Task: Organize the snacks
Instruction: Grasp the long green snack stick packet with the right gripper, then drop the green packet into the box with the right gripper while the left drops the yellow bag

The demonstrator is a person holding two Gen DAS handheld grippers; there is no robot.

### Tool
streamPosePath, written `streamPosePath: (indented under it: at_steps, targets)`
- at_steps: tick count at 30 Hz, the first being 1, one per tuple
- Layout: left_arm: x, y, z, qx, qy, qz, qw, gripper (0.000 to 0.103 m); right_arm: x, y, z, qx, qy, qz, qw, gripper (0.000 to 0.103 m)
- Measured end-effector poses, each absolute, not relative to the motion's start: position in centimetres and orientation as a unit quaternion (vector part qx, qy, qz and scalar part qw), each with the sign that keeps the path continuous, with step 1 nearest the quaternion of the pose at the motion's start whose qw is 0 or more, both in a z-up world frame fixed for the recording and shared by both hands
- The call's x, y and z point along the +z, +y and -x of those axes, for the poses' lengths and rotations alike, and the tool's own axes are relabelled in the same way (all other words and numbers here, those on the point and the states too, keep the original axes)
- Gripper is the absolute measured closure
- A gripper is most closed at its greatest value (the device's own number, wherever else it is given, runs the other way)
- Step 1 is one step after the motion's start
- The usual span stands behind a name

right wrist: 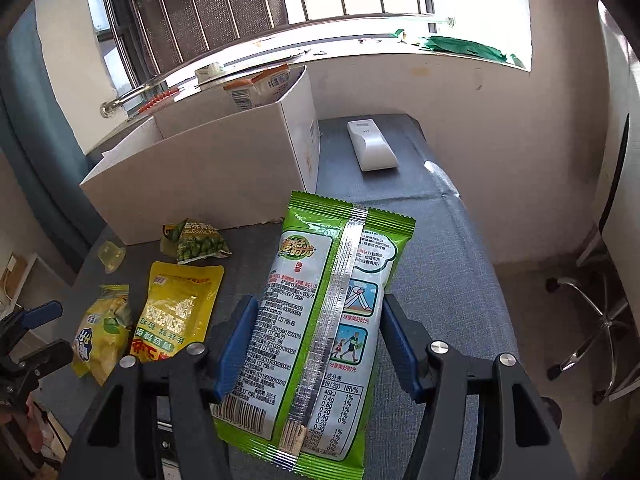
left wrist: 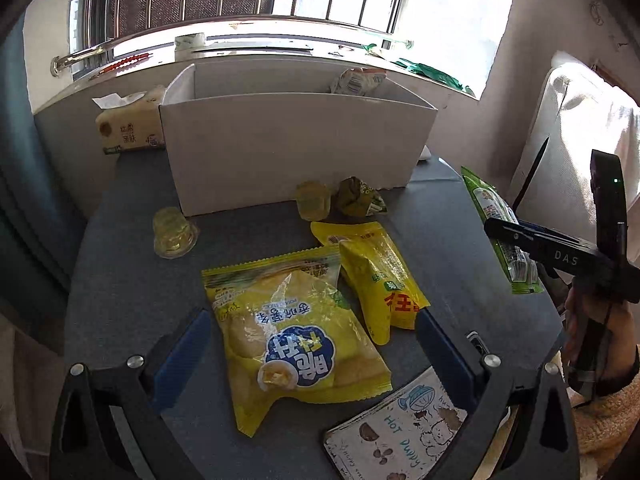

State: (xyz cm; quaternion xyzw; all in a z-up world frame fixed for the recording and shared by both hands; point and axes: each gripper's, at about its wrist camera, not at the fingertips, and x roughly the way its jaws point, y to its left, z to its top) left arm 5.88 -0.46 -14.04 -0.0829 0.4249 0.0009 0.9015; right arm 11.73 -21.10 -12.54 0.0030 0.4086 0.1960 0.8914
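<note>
We have the long green foil snack packet (right wrist: 320, 328) clamped between the blue pads of the right gripper (right wrist: 316, 344), lifted off the grey fabric-covered bench (right wrist: 448, 280) near its right edge, back side w/ barcode and nutrition table facing the cam. Its long axis runs along the fingers, top seam pointing fwd toward the back of the bench, and it tilts slightly right; in the left wrist view the same packet (left wrist: 500, 232) hangs roughly upright, off the surface. The left gripper (left wrist: 312, 344) is spread wide, gripping nothing, hovering over the big yellow cake packet (left wrist: 292, 332) at the front edge; the packet lies between the pads w/o visible contact. The step in hand, we judge, is the carry: green packet picked, not yet stowed. The white open-top cardboard box (left wrist: 288, 148) sits at the back-left of the bench by the window wall, w/ at least one wrapped item already poking up inside. Next move prob calls for swinging left and fwd over the box's front wall, high enough for the lower end to clear the rim, then letting go. Still out on the bench: the narrower yellow pouch (left wrist: 380, 280), crumpled green pea bag (left wrist: 360, 198), and two clear jelly cups (left wrist: 174, 232) near the box's front wall.
</note>
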Motion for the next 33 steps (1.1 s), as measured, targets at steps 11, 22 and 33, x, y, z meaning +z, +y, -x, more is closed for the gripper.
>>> streamPosePath:
  at_steps: [11,22,33]
  targets:
    - [-18.7,0.6,-8.3,0.007,0.489,0.111,0.865,0.015,-10.4,-22.0,-9.4,0.231,0.378,-0.029,0.896,0.036]
    - [-15.4,2.7,-4.9,-0.037,0.411,0.134,0.901,0.051,-10.7,-20.6,-9.0,0.266,0.377,-0.034,0.887,0.036]
    - [-4.8,4.3,-7.9,-0.056,0.294,0.116,0.947,0.053,-4.5,-16.2,-12.9,0.338,0.326,-0.032,0.882,0.035]
